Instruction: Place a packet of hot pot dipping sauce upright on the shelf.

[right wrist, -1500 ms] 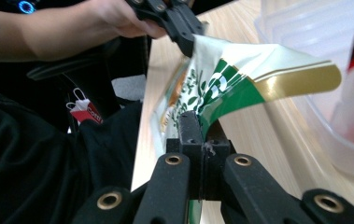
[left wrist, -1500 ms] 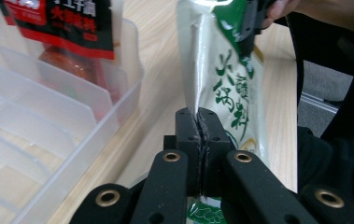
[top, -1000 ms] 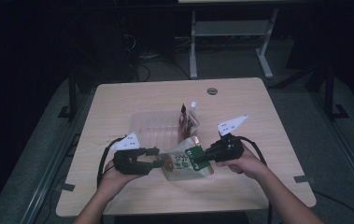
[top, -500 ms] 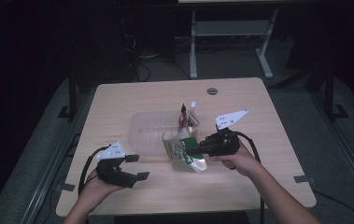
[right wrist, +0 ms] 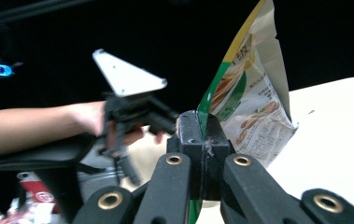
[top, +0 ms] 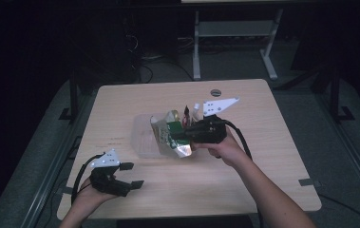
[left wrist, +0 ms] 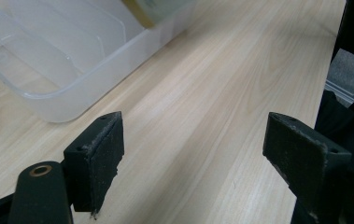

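A green and white snack bag [top: 170,135] with a silver inside hangs tilted over the clear plastic container [top: 142,142] at mid-table. My right gripper [top: 187,135] is shut on the bag's edge; in the right gripper view the jaws [right wrist: 201,135] pinch the green edge and the bag [right wrist: 254,93] rises above them. My left gripper [top: 132,175] is near the table's front left corner, apart from the bag. Its jaws have just been opening and stand wide [left wrist: 193,135] with only bare table between them. The container's corner [left wrist: 48,79] lies ahead of it.
Small dark and red packets [top: 185,114] stand upright behind the container. A round grey grommet [top: 215,92] sits near the table's far edge. The left gripper is close to the table's front edge [top: 120,213]. A white metal frame [top: 234,33] stands beyond the table.
The left gripper has let go of the bag, opened and drawn back to the front left. The right gripper has lifted the bag up over the container.
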